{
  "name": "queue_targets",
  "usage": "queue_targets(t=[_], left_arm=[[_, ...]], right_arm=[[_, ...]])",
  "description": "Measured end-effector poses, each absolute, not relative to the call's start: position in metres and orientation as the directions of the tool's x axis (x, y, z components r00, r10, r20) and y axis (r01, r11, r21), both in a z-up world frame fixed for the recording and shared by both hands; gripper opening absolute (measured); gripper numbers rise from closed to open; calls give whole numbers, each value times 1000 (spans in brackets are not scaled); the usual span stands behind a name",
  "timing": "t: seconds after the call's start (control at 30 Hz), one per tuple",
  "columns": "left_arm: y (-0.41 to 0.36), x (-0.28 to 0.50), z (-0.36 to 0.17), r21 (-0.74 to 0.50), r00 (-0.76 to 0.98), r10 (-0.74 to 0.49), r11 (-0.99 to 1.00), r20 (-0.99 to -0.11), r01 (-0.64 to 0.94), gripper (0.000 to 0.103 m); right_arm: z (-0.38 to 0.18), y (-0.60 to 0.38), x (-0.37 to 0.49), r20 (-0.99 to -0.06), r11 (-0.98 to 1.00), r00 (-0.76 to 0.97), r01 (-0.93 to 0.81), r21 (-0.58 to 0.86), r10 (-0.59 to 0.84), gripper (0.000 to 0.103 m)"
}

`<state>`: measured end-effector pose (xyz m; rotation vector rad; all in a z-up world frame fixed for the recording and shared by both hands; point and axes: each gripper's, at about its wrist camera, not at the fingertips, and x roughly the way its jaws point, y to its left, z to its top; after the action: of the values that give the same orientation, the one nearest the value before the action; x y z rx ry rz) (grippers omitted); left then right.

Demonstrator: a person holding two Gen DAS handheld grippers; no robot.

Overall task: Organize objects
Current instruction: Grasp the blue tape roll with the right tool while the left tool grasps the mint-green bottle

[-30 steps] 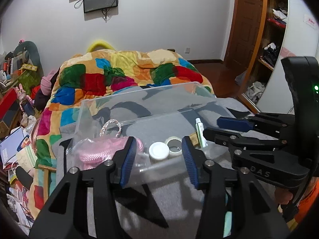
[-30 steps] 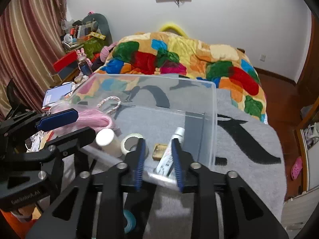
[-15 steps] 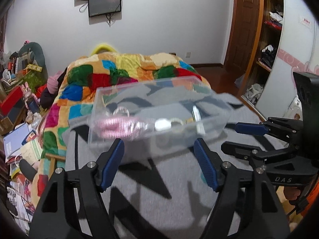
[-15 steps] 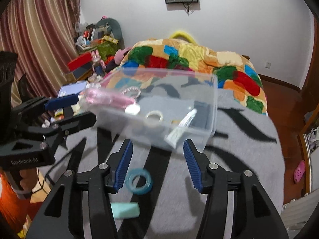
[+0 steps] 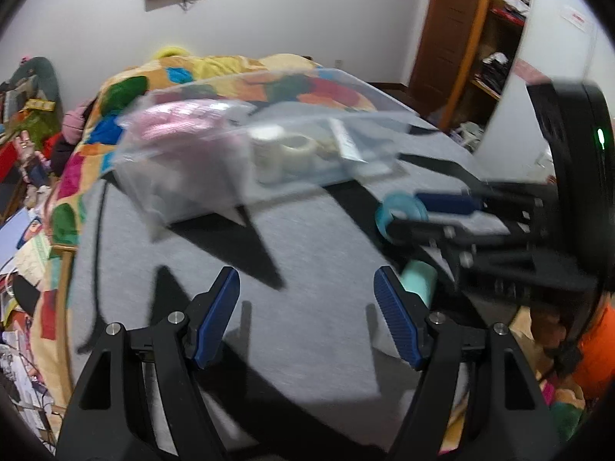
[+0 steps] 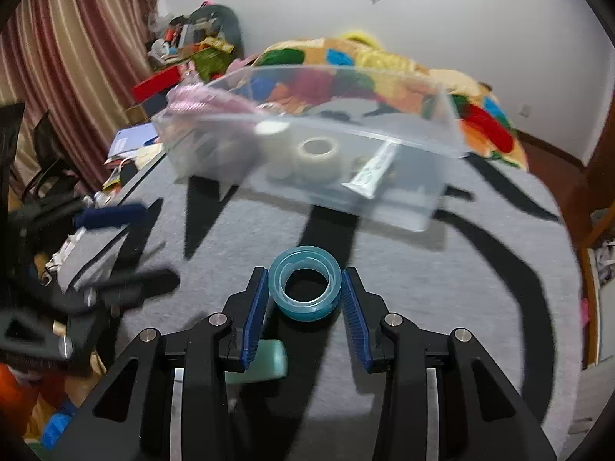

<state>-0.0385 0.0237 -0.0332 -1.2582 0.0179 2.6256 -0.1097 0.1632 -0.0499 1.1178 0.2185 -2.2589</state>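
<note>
Through my left wrist camera, my left gripper [image 5: 305, 313] hangs with its jaws wide apart and nothing between them, above the grey cloth [image 5: 307, 269] with black strokes. At the far side of the cloth sits the clear plastic bin [image 5: 246, 161], already holding a pink bundle [image 5: 184, 126] at its left end, a white capped jar [image 5: 267, 153], a whitish tape roll [image 5: 301, 148] and a small tube [image 5: 348, 144] toward its right (all somewhat blurred). On the right of this view my right gripper [image 5: 419, 217] reaches in beside the blue tape roll [image 5: 401, 209], and a mint-green block [image 5: 421, 280] lies nearer on the cloth. Through my right wrist camera, the blue tape roll [image 6: 305, 288] lies flat on the cloth directly between my right gripper [image 6: 303, 315] pads; the jaws stand apart on either side, close to the roll's sides, though I cannot tell whether they touch it yet. The mint-green block [image 6: 273, 359] sits just near of the roll, partly under my left finger. The bin [image 6: 307, 146] is farther off, well apart from the roll, and my left gripper [image 6: 127, 246] shows blurred at the left edge. As I judge it, the task is well along: four things are in the bin, and the blue roll and the green block remain outside.
</note>
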Motion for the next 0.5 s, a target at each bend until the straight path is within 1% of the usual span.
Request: queue_targets(t=[0.07, 0.2, 0.23, 0.27, 0.3, 0.37, 0.4, 0.5], left_arm=[[37, -34, -36, -100, -589, 237, -962, -773, -255, 72], [59, -30, -45, -93, -565, 257, -949, -784, -302, 72], [64, -29, -49, -88, -559, 256, -947, -788, -310, 69], [69, -29, -54, -81, -554, 253, -945, -793, -316, 64], [72, -29, -58, -68, -552, 243, -946, -798, -318, 51], [77, -26, -58, -22, -587, 215, -948, -781, -318, 37], [78, -25, -56, -24, -585, 219, -946, -781, -323, 24], [74, -26, -50, -22, -598, 214, -950, -773, -312, 25]], right_arm=[[-45, 173, -109, -760, -817, -481, 565, 113, -437, 36], [-38, 195, -108, -750, -841, -507, 528, 119, -424, 36], [-36, 199, -107, -749, -844, -508, 520, 127, -426, 36], [-35, 203, -105, -748, -847, -508, 515, 132, -426, 36], [-34, 207, -104, -748, -849, -509, 510, 137, -427, 36], [-35, 211, -101, -747, -851, -508, 504, 146, -429, 36], [-35, 212, -100, -747, -852, -506, 502, 151, -430, 36], [-38, 215, -98, -748, -852, -502, 499, 161, -435, 36]])
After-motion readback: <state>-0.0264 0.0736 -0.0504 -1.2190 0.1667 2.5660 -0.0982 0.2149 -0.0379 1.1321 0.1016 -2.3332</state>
